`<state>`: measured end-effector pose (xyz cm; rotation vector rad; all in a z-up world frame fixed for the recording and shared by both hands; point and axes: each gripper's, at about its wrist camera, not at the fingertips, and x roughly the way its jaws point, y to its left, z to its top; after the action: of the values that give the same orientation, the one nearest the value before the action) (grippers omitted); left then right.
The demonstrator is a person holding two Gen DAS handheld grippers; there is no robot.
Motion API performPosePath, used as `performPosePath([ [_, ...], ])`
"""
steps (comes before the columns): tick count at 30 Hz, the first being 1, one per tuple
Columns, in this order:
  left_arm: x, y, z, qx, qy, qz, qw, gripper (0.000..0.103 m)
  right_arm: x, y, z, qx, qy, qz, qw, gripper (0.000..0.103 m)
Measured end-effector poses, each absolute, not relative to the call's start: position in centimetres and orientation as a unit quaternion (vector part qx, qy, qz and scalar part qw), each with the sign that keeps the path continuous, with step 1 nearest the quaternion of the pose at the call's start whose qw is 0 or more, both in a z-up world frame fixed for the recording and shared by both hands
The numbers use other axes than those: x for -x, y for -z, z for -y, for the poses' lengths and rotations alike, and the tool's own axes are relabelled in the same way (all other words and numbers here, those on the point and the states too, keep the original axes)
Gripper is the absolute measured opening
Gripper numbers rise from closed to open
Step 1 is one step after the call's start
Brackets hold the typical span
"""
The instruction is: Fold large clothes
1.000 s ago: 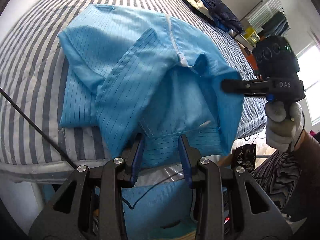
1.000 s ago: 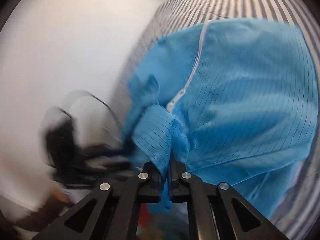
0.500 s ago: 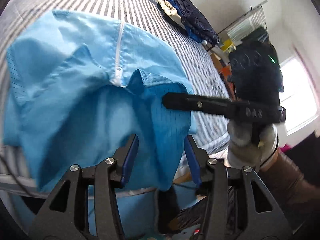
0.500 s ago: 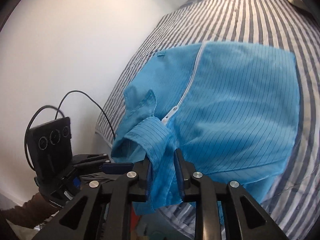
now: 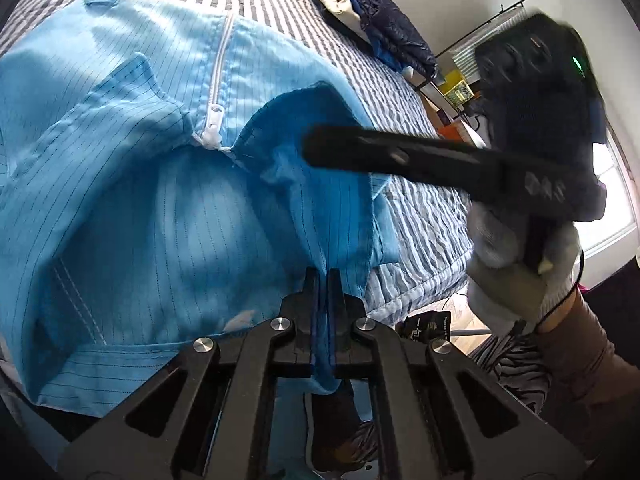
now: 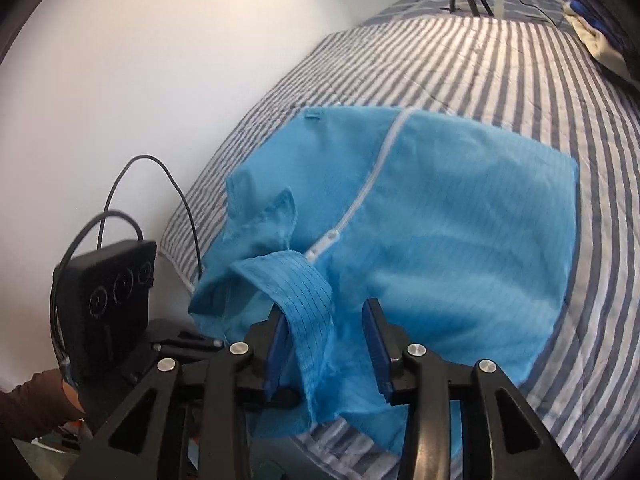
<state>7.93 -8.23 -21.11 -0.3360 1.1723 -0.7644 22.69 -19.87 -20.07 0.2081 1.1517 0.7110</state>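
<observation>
Blue zip-front garment lies on the striped bed, its near end w/ collar spilling over the bed's near edge toward the person; the white zipper runs near-to-far, so the long axis goes away from both grippers up the bed. Left gripper is clenched on a fold of blue fabric at the near edge, cloth pinched between the fingers & hanging below them. Right gripper is opening: a strip of collar/cuff fabric drapes over its left finger & sits in the gap, but the right pad stands clear of it, so it reads as let go, not gripped. In the left wrist view the right gripper's fingers reach in from the right, just over the collar area, gloved hand behind. Judgement: handover at the collar end – left now has the cloth, right is freeing up. Next move prob. turns on the garment lying straight ahead & far of the left fingers; the left hand is the one attached, right nearer the right-side edge. Pile of dark clothes sits at the far right of the bed, well apart.
</observation>
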Motion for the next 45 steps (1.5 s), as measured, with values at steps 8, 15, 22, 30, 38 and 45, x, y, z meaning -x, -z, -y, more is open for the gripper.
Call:
performPosePath([
  [8, -7.5, 21.3, 9.6, 0.114, 0.353, -0.529, 0.763, 0.001, -25.3, 27.3, 23.0, -0.373, -0.383, -0.574, 0.620, 0.010],
  [15, -7.8, 21.3, 10.8, 0.103, 0.364, -0.534, 0.756, 0.001, -25.7, 26.9, 25.0, -0.343, -0.342, -0.565, 0.668, 0.009],
  [22, -6.7, 17.0, 7.8, 0.131, 0.379, -0.494, 0.771, 0.003, -24.4, 21.1, 23.0, -0.096, -0.213, -0.516, 0.824, 0.021],
  [30, -9.6, 11.9, -1.7, 0.191, 0.285, -0.424, 0.838, 0.026, -22.1, 17.6, 19.1, -0.050, -0.263, -0.444, 0.855, 0.029],
  [38, -14.5, 16.1, -4.0, 0.170, 0.219, -0.482, 0.831, 0.026, -22.0, 20.4, 18.1, -0.034, -0.243, -0.495, 0.833, 0.030],
  [45, -18.0, 22.0, -6.4, 0.151, 0.146, -0.562, 0.800, 0.026, -21.4, 23.0, 19.4, -0.039, -0.246, -0.543, 0.802, 0.034],
])
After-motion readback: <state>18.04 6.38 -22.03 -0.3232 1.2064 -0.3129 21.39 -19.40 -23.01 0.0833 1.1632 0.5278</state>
